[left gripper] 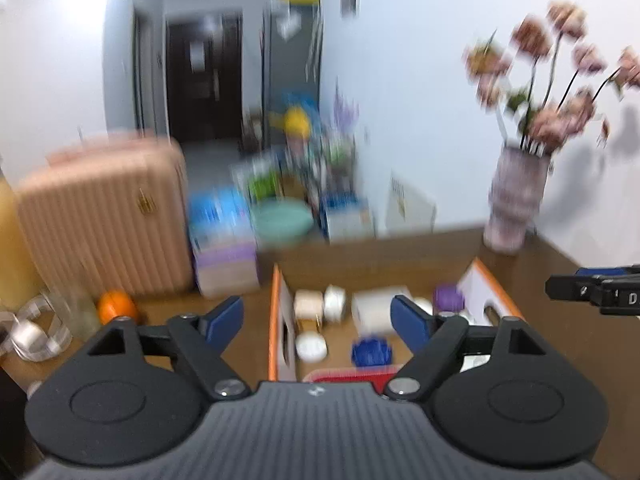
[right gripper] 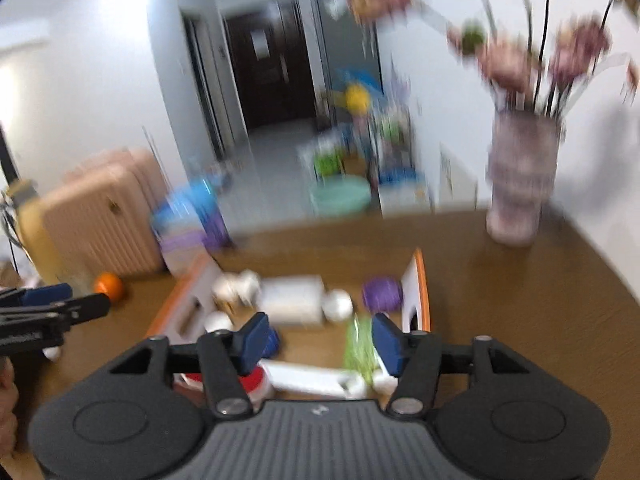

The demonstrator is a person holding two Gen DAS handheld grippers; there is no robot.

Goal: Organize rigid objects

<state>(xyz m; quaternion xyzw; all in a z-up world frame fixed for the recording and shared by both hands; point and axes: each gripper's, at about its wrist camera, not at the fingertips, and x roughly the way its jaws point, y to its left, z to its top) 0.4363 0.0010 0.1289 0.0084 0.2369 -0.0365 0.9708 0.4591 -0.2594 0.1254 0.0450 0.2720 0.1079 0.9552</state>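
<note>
Left wrist view, heavy motion blur. Left gripper (left gripper: 318, 322) has its fingers (left gripper: 224, 318) spread wide, nothing between them. Ahead on the brown counter (left gripper: 560, 344) sits an open tray (left gripper: 274, 320) with orange-edged white side walls. Inside the tray: a cream jar (left gripper: 308, 303) and a white round jar (left gripper: 335, 302) side by side at the far left, a white box (left gripper: 374, 308) mid-back, a purple jar (left gripper: 449, 297) far right, a white lid-like disc (left gripper: 311, 346) and a blue ridged cap (left gripper: 371, 351) nearer the camera, and a red item (left gripper: 348, 376) at the near edge, partly hidden by the gripper body. The right gripper (left gripper: 596, 288) pokes in from the right edge; can't tell its opening from here. An orange ball (left gripper: 117, 306) sits on the counter left of the tray, and a vase of pink flowers (left gripper: 516, 196) at the far right corner. A pink suitcase (left gripper: 104, 216) stands beyond the counter.

Right wrist view, also blurred. Right gripper (right gripper: 316, 340) fingers (right gripper: 386, 344) are well apart, holding nothing. Same tray (right gripper: 418, 292) ahead, with the purple jar (right gripper: 382, 294) by its right wall, the white box (right gripper: 292, 300) centre, and a white round jar (right gripper: 338, 305) between them. Something green (right gripper: 360, 344) lies just beside the right finger; identity unclear. A long white object (right gripper: 312, 380) and the red item (right gripper: 250, 380) lie close under the fingers. The left gripper (right gripper: 60, 308) enters at the left edge.
</note>
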